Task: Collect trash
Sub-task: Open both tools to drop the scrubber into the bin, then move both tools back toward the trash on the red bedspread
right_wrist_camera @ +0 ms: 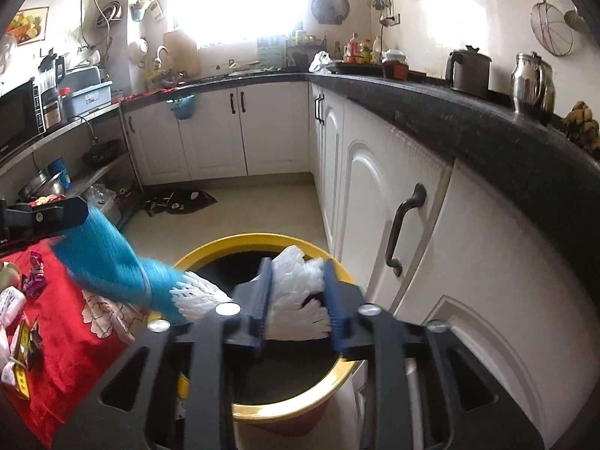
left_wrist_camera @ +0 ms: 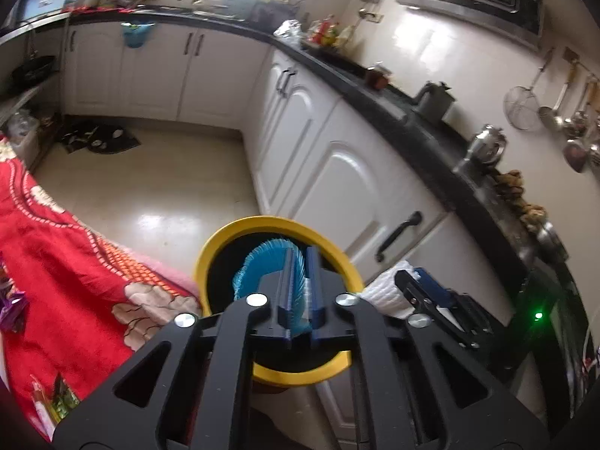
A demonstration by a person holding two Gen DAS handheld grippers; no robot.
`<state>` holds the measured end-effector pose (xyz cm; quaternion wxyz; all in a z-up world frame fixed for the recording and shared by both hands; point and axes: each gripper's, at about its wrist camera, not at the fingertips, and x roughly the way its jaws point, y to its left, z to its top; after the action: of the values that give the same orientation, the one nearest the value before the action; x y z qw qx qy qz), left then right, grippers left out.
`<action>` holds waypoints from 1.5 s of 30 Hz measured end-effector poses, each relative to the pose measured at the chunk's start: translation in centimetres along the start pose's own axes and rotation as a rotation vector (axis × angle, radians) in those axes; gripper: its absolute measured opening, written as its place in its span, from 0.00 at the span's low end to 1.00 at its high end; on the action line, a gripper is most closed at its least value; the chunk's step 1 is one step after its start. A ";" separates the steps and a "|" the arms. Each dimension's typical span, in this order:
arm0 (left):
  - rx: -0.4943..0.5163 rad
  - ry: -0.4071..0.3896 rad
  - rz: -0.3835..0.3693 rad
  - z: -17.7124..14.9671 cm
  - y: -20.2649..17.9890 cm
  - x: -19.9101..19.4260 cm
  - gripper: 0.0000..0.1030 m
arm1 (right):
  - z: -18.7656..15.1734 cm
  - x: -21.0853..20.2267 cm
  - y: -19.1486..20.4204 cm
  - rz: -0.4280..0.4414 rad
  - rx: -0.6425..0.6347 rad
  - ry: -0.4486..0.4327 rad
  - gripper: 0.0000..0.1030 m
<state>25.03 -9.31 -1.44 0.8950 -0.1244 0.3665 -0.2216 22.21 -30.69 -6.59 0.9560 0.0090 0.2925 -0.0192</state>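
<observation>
A yellow-rimmed bin (left_wrist_camera: 210, 247) with a dark inside stands on the floor by the white cabinets; it also shows in the right wrist view (right_wrist_camera: 210, 251). My left gripper (left_wrist_camera: 300, 258) is shut on a blue foam net (left_wrist_camera: 251, 266) and holds it over the bin's mouth; the net also shows in the right wrist view (right_wrist_camera: 108, 258). My right gripper (right_wrist_camera: 296, 266) is shut on a white foam net (right_wrist_camera: 300, 292) over the bin; this net appears in the left wrist view (left_wrist_camera: 386, 292) too.
A red floral cloth (left_wrist_camera: 56, 247) covers a surface at left, with wrappers (right_wrist_camera: 33, 270) and small packets (right_wrist_camera: 18, 367) lying on it. White cabinets (right_wrist_camera: 375, 187) under a black countertop (right_wrist_camera: 468, 120) run along the right. A dark mat (right_wrist_camera: 183, 200) lies on the floor.
</observation>
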 end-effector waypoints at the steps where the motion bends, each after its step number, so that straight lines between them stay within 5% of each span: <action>1: -0.004 0.000 0.020 -0.1 0.3 0.1 0.28 | 0.0 0.2 0.0 0.001 0.002 0.007 0.46; 9: 0.001 -0.013 0.120 -0.6 1.5 -1.2 0.79 | -0.7 -0.2 -0.1 0.033 0.024 0.026 0.59; 12: -0.011 -0.027 0.139 -0.9 2.0 -2.1 0.89 | -0.9 -0.9 0.1 0.045 0.030 0.022 0.66; 26: -0.025 -0.108 0.219 -1.9 3.1 -7.1 0.90 | -0.1 -6.0 3.5 0.137 -0.008 -0.053 0.79; 45: -0.062 -0.227 0.290 -3.3 5.3 -14.2 0.90 | 1.3 -10.9 8.8 0.271 -0.074 -0.127 0.81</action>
<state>15.34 1.99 2.74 0.9490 -0.1221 0.2839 -0.0632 14.26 -21.57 0.60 0.9661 0.0120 0.2280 0.1205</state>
